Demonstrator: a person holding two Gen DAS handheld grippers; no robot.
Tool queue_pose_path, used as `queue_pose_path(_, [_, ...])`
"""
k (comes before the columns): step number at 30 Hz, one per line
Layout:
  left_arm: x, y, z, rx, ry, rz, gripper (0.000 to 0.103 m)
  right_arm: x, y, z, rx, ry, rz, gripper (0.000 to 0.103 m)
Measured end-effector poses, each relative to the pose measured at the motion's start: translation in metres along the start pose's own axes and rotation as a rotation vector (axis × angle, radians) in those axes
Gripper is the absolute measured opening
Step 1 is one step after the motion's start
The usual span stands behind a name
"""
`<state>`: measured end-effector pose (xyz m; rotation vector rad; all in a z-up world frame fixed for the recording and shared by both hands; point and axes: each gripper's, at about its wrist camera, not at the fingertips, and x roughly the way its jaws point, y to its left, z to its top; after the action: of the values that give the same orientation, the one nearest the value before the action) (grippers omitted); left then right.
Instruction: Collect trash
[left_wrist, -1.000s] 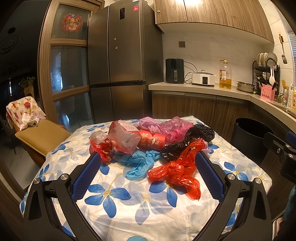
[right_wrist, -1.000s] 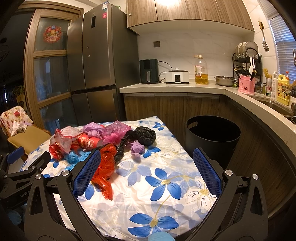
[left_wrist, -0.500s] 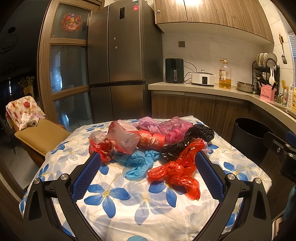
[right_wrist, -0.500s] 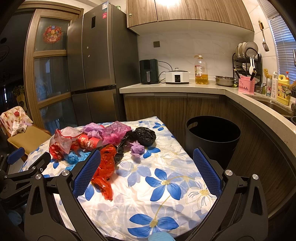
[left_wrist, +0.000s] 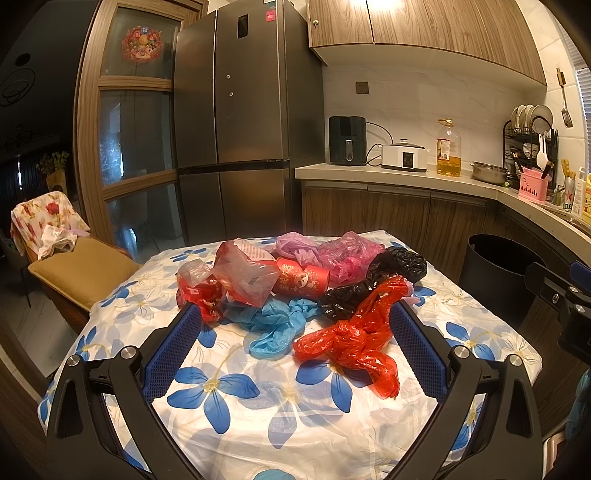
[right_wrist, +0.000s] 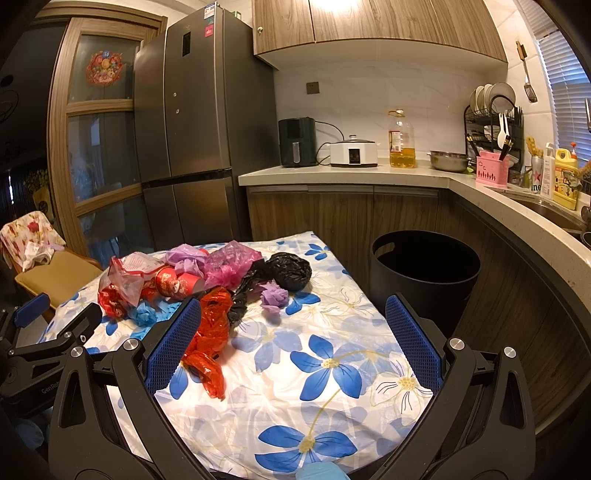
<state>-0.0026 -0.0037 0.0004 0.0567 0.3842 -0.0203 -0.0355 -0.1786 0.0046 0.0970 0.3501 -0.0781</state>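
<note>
Now | "GenRo…" on left tongs (right_wrist: 44, 314) | red cup (left_wrist: 303, 283) print unreadable

We hold our black left gripper with blue ribbed pads (left_wrist: 294, 349) level, its jaws spread wide. Our matching black right gripper (right_wrist: 293, 341), just beside it on its right, gapes equally wide, gripping nothing.

"GenRo" on left gripper (right_wrist: 51, 350)

Flowered table (left_wrist: 236, 387) — crumpled bags (left_wrist: 351, 336)
</note>
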Motion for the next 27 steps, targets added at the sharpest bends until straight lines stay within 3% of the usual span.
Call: queue_pose_path(27, [0.007, -0.005, -0.004, 0.006, 0.004, -0.016, 0.098, 0.009, -0.001, -0.004, 0.003, 0.007, -0.012, 0.099])
